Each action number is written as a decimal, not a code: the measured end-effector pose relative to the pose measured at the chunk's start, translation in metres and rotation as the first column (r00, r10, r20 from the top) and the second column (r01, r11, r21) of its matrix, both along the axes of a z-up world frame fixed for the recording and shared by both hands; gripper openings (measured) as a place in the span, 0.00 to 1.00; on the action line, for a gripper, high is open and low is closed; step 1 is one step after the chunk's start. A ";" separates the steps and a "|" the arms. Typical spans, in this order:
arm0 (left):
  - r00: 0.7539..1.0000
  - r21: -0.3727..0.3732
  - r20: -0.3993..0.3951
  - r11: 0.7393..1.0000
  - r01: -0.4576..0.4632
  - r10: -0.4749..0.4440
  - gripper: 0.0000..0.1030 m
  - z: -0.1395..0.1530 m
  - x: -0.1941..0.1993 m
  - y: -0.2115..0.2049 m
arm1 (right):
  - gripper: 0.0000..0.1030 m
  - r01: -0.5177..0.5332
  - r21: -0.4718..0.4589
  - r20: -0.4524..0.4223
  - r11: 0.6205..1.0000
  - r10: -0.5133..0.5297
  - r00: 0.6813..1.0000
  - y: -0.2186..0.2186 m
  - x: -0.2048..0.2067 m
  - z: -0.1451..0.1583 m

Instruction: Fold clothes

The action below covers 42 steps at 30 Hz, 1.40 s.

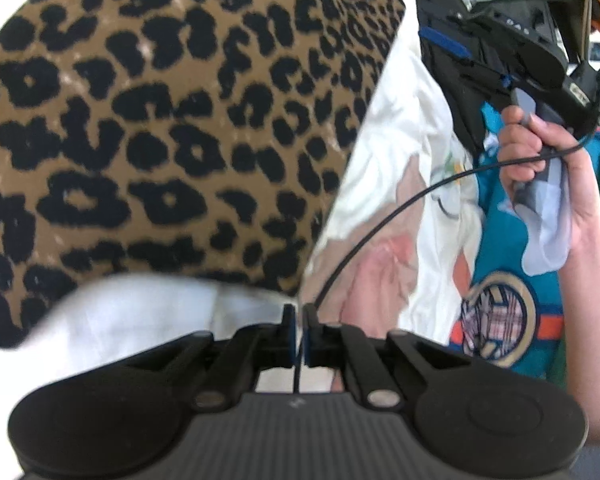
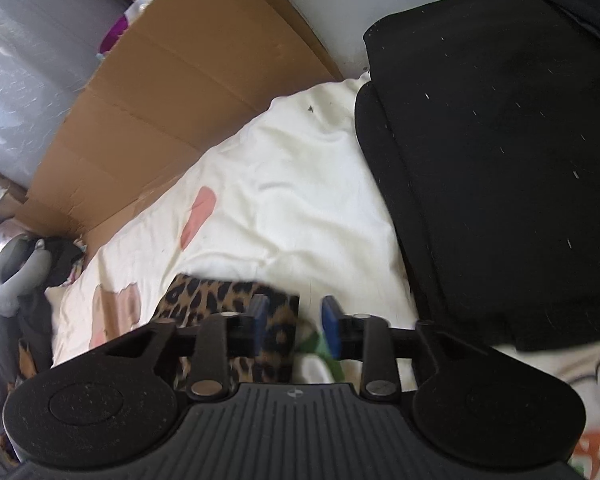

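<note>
Leopard-print garment (image 1: 160, 128) fills upper left of left view, lying on white sheet (image 2: 284, 184). Left gripper (image 1: 299, 334) pinched shut, apparently on its edge. Right gripper (image 2: 294, 326) part-open, corner loose between pads. Risk: fold springs open, slack side slides.

Left gripper (image 1: 299, 312) jaws closed; right gripper (image 2: 294, 314) jaws parted.

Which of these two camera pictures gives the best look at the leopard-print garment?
The left wrist view shows the leopard-print garment best: it fills most of that picture, spots sharp, lying over white bedding. In the right wrist view only a small corner of it appears, partly hidden behind the right gripper, whose jaws stand apart.
</note>
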<state>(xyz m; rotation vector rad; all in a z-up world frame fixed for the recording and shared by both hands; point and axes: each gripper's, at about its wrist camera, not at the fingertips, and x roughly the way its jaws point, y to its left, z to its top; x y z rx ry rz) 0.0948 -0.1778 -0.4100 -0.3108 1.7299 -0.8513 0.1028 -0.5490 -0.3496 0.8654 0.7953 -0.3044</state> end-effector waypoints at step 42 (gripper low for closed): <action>0.721 0.155 0.683 0.988 0.010 -0.114 0.01 0.073 0.151 -0.008 | 0.39 -0.038 0.127 -0.032 0.991 0.042 0.999 0.071 -0.033 -0.033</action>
